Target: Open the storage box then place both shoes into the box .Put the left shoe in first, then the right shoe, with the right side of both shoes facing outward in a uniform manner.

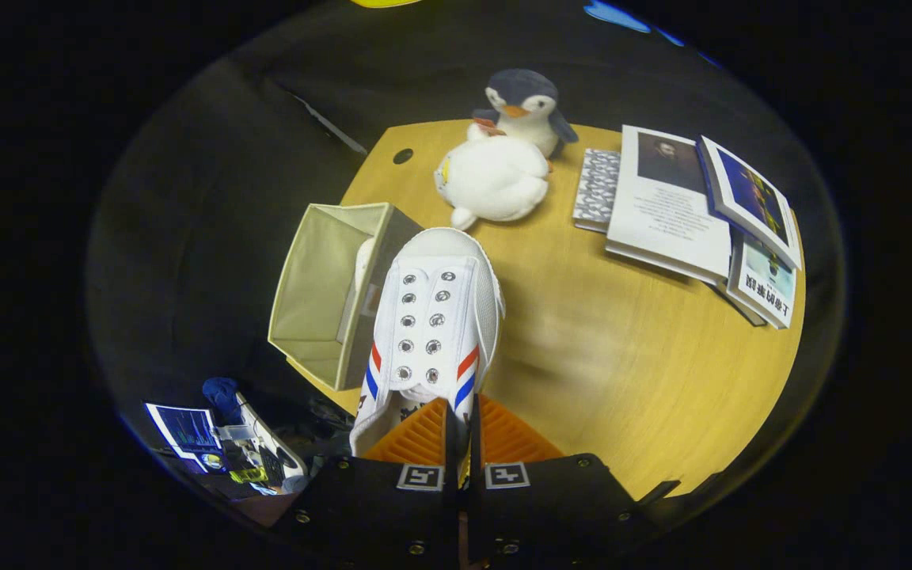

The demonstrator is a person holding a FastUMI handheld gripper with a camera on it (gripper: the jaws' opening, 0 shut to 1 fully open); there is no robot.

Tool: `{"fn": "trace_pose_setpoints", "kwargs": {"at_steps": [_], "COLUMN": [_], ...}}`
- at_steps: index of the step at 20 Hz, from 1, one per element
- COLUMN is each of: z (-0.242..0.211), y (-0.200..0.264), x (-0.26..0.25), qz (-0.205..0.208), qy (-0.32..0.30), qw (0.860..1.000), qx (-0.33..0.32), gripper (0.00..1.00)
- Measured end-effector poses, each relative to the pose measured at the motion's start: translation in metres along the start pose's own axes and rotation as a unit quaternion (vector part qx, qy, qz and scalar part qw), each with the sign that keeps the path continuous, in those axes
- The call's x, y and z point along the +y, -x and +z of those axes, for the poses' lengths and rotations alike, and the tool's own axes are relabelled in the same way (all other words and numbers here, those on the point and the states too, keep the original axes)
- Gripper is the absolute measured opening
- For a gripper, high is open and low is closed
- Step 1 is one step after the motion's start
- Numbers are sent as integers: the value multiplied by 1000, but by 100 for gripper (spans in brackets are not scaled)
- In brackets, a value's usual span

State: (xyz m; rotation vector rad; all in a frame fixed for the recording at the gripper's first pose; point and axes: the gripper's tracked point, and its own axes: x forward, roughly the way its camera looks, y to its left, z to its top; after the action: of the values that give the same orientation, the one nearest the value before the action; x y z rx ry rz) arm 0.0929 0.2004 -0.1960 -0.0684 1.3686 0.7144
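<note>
Over the wooden table (630, 356), claw (462, 431) grips shoe (432, 324), toe pointing away.

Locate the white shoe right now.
In the gripper view the white shoe is pinched at its heel end between the fingers, held above the table edge, toe pointing at the white plush, right beside the open storage box.
</note>
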Motion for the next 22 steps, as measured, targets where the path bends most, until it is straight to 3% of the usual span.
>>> {"fn": "trace_pose_setpoints", "kwargs": {"at_steps": [10,18,20,22], "z": [61,77,83,89], "y": [-37,-95,-94,-93], "x": [125,159,182,182], "qz": [17,-17,20,20], "qy": [94,118,104,113], "qw": [995,992,994,993], "qx": [8,35,33,23], "gripper": [5,5,24,58]}}
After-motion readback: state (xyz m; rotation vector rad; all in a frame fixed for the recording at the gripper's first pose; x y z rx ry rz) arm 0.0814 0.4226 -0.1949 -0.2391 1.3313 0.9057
